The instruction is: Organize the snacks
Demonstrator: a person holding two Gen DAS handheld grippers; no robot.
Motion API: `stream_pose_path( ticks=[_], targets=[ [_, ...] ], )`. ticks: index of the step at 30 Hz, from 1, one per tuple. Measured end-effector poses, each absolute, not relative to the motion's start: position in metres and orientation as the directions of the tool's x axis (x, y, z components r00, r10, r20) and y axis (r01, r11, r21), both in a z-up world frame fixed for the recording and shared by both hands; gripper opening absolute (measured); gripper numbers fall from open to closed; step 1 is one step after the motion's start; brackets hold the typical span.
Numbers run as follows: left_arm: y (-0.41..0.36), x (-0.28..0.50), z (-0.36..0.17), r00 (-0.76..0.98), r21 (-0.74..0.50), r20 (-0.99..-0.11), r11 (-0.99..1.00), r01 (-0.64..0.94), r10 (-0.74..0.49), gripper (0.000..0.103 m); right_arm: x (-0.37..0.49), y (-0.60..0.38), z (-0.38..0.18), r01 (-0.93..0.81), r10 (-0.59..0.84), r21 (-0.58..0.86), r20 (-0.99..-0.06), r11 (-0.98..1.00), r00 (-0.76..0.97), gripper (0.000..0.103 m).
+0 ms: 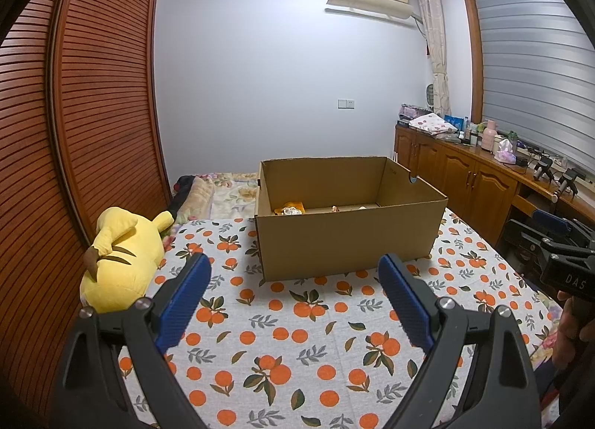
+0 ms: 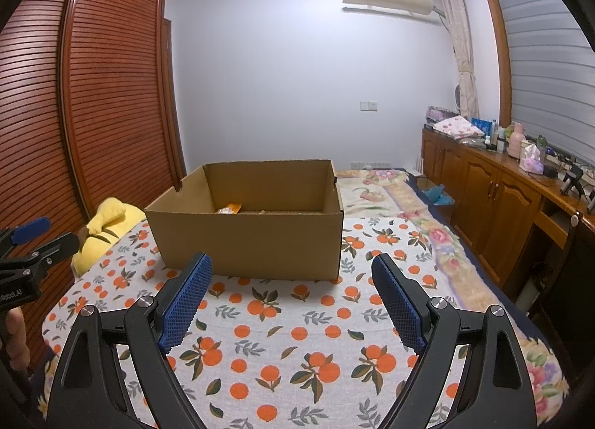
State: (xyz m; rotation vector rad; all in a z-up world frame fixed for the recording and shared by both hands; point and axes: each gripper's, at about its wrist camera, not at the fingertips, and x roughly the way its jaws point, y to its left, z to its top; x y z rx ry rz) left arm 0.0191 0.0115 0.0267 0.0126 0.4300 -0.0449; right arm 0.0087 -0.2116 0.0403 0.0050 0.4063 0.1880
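While the left gripper (image 1: 293, 273) is hovering wide and empty over the orange-print sheet (image 1: 297, 336), the left view is showing "DAS" on the right gripper (image 1: 557, 243) at its edge and snack packets (image 1: 292, 209) lying inside the cardboard box (image 1: 346, 243). Right view: the right gripper (image 2: 292, 273) is hanging wide, gripping nothing, short of the cardboard box (image 2: 253, 239); "Robot.AI" is reading on the left gripper (image 2: 26, 243).

Left gripper (image 1: 293, 273) & right gripper (image 2: 292, 273): black plastic arms, 2 blue ribbed pads each, silver screws; white lettering on bodies.
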Motion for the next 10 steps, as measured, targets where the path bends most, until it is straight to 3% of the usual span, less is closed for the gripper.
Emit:
stream_pose_path(
  ticks=[10],
  targets=[
    [0.0104, 0.0189, 0.0269, 0.908, 0.003, -0.417, 0.999, 0.046, -0.040, 0.092, 0.0090, -0.2112, 0.0402, -0.181, 0.183, 0.043, -0.393, 0.983, 0.901, 0.090]
  ],
)
